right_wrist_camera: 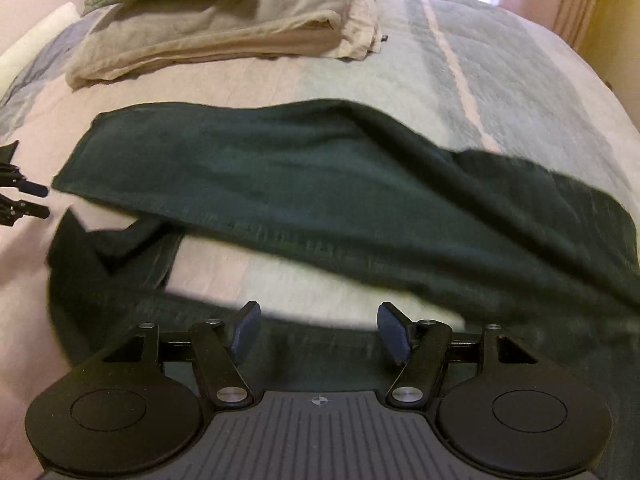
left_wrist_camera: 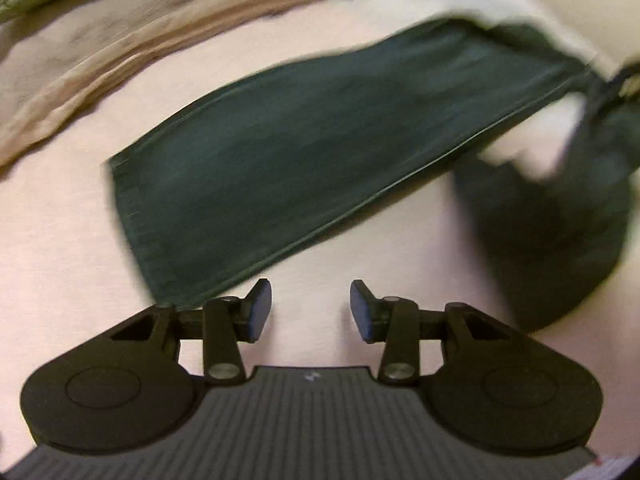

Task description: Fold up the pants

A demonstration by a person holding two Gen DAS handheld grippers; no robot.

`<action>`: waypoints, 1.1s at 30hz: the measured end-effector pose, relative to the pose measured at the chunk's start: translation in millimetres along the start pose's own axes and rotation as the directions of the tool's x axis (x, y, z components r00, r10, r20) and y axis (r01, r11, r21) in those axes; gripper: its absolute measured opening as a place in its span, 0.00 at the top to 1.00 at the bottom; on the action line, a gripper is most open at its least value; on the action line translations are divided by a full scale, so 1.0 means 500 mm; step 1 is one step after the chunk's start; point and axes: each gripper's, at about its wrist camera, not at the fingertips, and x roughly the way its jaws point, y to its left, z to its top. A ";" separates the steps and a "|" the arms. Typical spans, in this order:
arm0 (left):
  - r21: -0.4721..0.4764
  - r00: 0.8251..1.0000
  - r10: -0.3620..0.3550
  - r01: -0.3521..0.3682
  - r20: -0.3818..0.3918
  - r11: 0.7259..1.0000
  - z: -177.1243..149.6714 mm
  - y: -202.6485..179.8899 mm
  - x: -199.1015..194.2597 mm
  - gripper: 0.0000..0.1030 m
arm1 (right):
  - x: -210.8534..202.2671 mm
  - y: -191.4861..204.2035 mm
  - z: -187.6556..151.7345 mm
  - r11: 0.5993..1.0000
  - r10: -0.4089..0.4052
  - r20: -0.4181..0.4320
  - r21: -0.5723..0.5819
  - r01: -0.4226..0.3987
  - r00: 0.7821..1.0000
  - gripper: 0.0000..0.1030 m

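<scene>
**Bedspread laid with dark green pants, legs not yet aligned**

Left gripper [left_wrist_camera: 311, 307]: jaws parted, empty, just off the hem of the upper leg. Right gripper [right_wrist_camera: 318, 331]: jaws parted, empty, over the lower leg. Pants [right_wrist_camera: 280, 168] lie mid-bedspread [right_wrist_camera: 500, 60], folded linens [right_wrist_camera: 224, 36] at far edge. Suggest pinching hem corners through both layers before lifting.

Left hand-held gripper [left_wrist_camera: 311, 307] angled downward, jaws apart, nothing between. Right hand-held gripper [right_wrist_camera: 319, 333] likewise, jaws wider, empty.
</scene>
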 end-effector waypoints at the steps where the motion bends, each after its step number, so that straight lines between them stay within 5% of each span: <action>1: -0.015 0.998 -0.062 0.062 0.020 0.998 0.004 -0.017 -0.010 0.58 | -0.012 0.006 -0.012 1.000 0.002 -0.001 0.007 -0.002 1.000 0.40; 3: -0.005 0.984 -0.169 0.169 0.058 0.986 0.015 -0.048 -0.022 0.42 | -0.033 0.017 -0.036 1.000 0.013 -0.002 0.017 -0.013 1.000 0.40; 5: -0.030 0.958 -0.277 0.280 0.072 0.960 0.031 -0.066 -0.015 0.36 | -0.044 0.028 -0.056 1.000 0.026 -0.004 0.012 -0.026 1.000 0.40; 9: 0.054 0.940 -0.335 0.332 0.058 0.942 0.048 -0.124 0.026 0.35 | -0.046 0.041 -0.089 0.999 0.040 -0.001 0.012 -0.040 0.999 0.40; 11: 0.111 0.935 -0.354 0.351 0.009 0.930 0.050 -0.153 0.055 0.42 | -0.046 0.041 -0.103 0.999 0.038 0.000 0.006 -0.038 0.999 0.40; 12: 0.121 0.935 -0.353 0.354 -0.027 0.927 0.049 -0.170 0.069 0.58 | -0.048 0.038 -0.108 0.999 0.037 0.004 0.001 -0.037 0.999 0.40; 16: 0.131 0.954 -0.285 0.295 -0.088 0.946 0.051 -0.199 0.060 0.89 | -0.064 0.020 -0.129 0.999 0.033 0.010 -0.010 -0.033 0.999 0.40; 23: -0.014 0.974 -0.189 0.189 -0.128 0.982 0.060 -0.280 -0.129 0.91 | -0.106 -0.007 -0.142 0.994 0.108 0.034 -0.038 -0.107 0.994 0.40; 28: -0.200 0.977 -0.152 0.120 -0.149 0.972 0.080 -0.326 -0.246 0.89 | -0.129 -0.033 -0.147 0.983 0.172 0.050 -0.066 -0.168 0.984 0.40; 33: -0.305 0.992 0.072 -0.102 -0.107 0.947 0.101 -0.278 -0.249 0.85 | -0.148 -0.079 -0.168 0.984 0.176 0.044 -0.048 -0.174 0.983 0.40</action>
